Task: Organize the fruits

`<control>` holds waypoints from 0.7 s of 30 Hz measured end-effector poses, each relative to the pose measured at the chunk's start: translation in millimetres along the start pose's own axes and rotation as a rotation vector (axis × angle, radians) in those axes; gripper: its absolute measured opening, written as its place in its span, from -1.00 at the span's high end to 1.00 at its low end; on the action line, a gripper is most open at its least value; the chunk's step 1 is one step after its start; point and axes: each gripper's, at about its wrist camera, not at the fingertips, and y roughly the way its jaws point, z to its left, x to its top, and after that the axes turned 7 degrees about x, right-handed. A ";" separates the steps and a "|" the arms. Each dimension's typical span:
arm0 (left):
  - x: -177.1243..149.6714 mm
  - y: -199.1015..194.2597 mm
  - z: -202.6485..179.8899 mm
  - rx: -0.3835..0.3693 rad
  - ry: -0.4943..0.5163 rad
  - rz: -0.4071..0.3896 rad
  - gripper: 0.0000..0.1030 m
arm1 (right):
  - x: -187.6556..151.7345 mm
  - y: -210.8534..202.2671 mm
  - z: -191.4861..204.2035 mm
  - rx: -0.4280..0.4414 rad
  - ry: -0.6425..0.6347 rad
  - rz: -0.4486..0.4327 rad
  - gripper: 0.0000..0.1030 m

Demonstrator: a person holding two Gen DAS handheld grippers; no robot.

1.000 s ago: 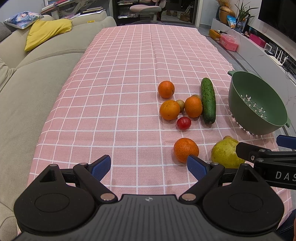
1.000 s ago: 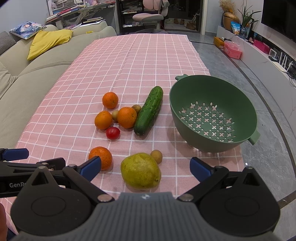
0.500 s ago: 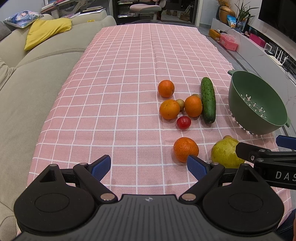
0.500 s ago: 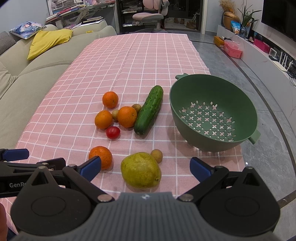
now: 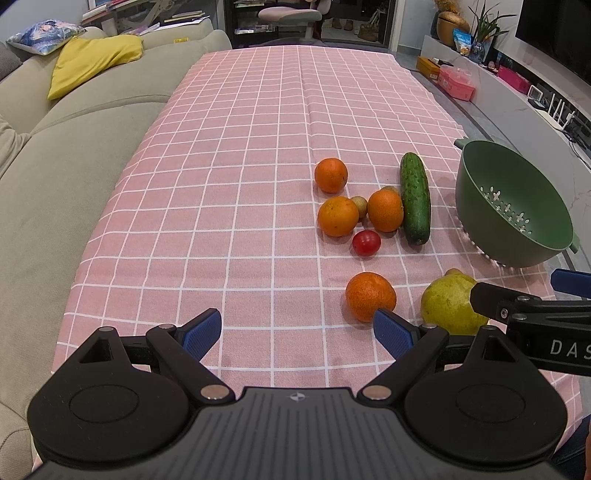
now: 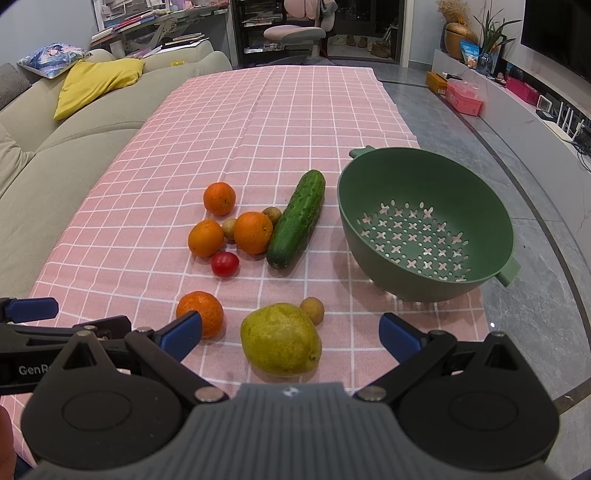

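On the pink checked tablecloth [image 6: 155, 177] lie several oranges [image 6: 253, 232], a red tomato [image 6: 224, 264], a cucumber [image 6: 297, 218], small brown fruits [image 6: 312, 310] and a yellow-green pear [image 6: 280, 338]. An empty green colander [image 6: 424, 221] stands to the right of the fruit. My right gripper [image 6: 290, 330] is open, with the pear lying just ahead between its fingers, untouched. My left gripper [image 5: 297, 330] is open over bare cloth, and the nearest orange [image 5: 370, 296] sits by its right fingertip. The same pear [image 5: 452, 304] and colander [image 5: 509, 203] show in the left wrist view.
A beige sofa [image 5: 55, 177] with a yellow cushion [image 5: 92, 61] runs along the table's left side. Grey floor and a low cabinet [image 6: 535, 110] lie to the right, close to the colander's side of the table. An office chair [image 6: 293, 35] stands beyond the far end.
Both grippers have barely moved; the views shift slightly. All fruit and the colander lie where they were.
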 end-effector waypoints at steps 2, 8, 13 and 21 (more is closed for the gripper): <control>0.0 -0.1 -0.1 0.001 0.001 -0.001 -1.00 | 0.1 0.0 0.0 0.001 0.001 0.001 -0.90; 0.0 0.0 0.0 0.001 0.001 0.000 -1.00 | 0.1 0.0 0.0 0.001 0.001 0.001 -0.90; 0.0 0.0 0.3 -0.002 -0.002 0.002 -1.00 | 0.0 0.0 -0.1 0.000 0.001 0.000 -0.90; -1.2 -1.6 -4.2 -0.024 0.036 -0.009 -1.00 | 9.1 -4.0 -7.8 -0.005 0.005 -0.020 -0.91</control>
